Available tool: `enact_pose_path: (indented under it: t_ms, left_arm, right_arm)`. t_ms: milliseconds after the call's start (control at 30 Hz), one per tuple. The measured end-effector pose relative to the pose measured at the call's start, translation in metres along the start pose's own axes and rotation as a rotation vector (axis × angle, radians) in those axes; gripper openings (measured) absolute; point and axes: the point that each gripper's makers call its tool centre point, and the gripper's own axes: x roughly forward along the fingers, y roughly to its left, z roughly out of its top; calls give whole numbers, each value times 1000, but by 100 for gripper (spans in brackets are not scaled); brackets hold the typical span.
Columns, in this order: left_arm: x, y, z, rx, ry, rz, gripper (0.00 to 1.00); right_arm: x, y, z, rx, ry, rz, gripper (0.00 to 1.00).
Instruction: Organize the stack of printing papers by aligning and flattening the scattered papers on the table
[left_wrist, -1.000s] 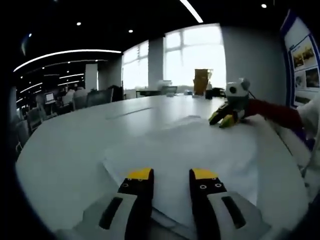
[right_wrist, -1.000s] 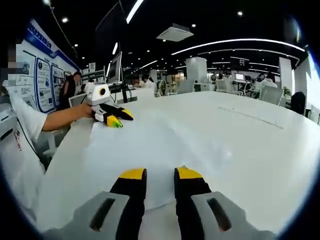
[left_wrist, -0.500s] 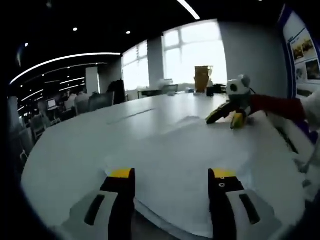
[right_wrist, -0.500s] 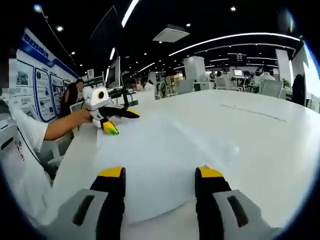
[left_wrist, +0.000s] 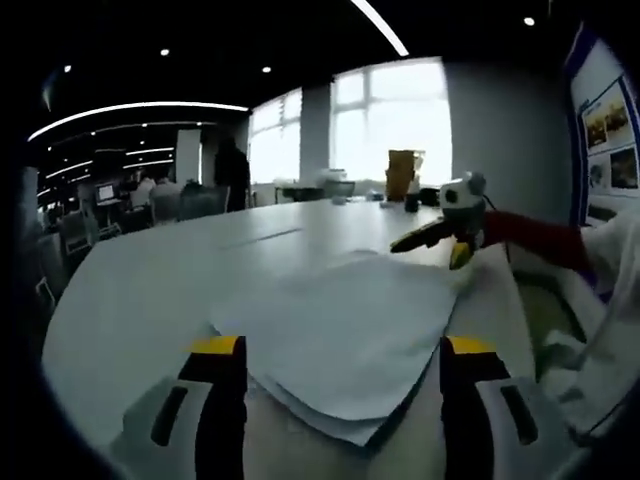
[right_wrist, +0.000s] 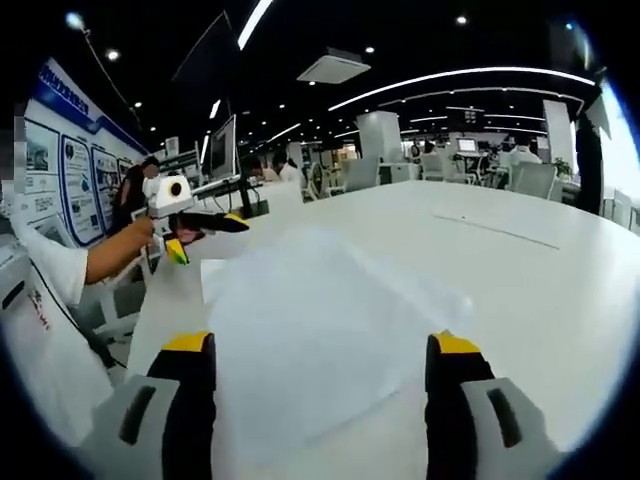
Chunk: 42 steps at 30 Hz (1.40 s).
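Note:
A loose stack of white printing papers (left_wrist: 345, 325) lies fanned on the white table (left_wrist: 130, 290), one corner pointing toward me between the jaws. My left gripper (left_wrist: 342, 348) is open wide, its yellow-tipped jaws standing either side of that near corner, nothing held. At the far end of the sheets my right gripper (left_wrist: 427, 253) hovers open, held by a hand in a red sleeve. In the right gripper view the papers (right_wrist: 320, 320) spread ahead of the right gripper (right_wrist: 320, 345), open wide and empty. The left gripper (right_wrist: 212, 240) hangs open beyond the stack's far left edge.
The table edge (left_wrist: 520, 300) runs close on the right, next to the person's white clothing (left_wrist: 605, 300). A cardboard box (left_wrist: 405, 170) stands at the table's far end by the windows. Office chairs and monitors (right_wrist: 228, 145) lie beyond; posters (right_wrist: 45, 160) cover the wall.
Both grippers have opened from nearly shut to wide. Each has drawn back toward its end of the stack, and the far gripper in each view has lifted off the paper.

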Motion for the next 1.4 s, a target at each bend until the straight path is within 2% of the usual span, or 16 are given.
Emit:
enact_pose_path:
  t_ms: [67, 300, 400, 533, 633, 800, 900, 1033, 1267, 1400]
  left_arm:
    - [-6, 3, -2, -13, 4, 15, 91]
    - [-20, 1, -7, -51, -7, 17, 93]
    - [-25, -2, -10, -16, 2, 17, 96]
    - [-27, -3, -10, -7, -2, 19, 97]
    - [-43, -9, -3, -1, -29, 16, 97]
    - [-54, -12, -5, 13, -26, 19, 97]
    - [-63, -14, -11, 37, -1, 27, 97]
    - [-75, -15, -16, 61, -1, 35, 97]
    - [-85, -18, -20, 48, -7, 43, 97]
    - [-87, -19, -23, 37, 0, 35, 97]
  right_arm:
    - [-3, 1, 2, 3, -1, -3, 84]
    - [-15, 3, 3, 5, 7, -21, 85]
    - [-23, 3, 4, 17, 2, -17, 85]
    - [-25, 3, 4, 18, 2, -21, 85]
    - [-47, -5, -2, 29, 15, -51, 85]
    - [-57, -8, 1, 36, 6, -67, 84]
    - [-63, -4, -2, 22, 29, -76, 85]
    - [-73, 3, -7, -3, 67, -87, 85]
    - [-88, 14, -6, 7, 52, -96, 85]
    - [-97, 21, -12, -3, 68, -118, 85]
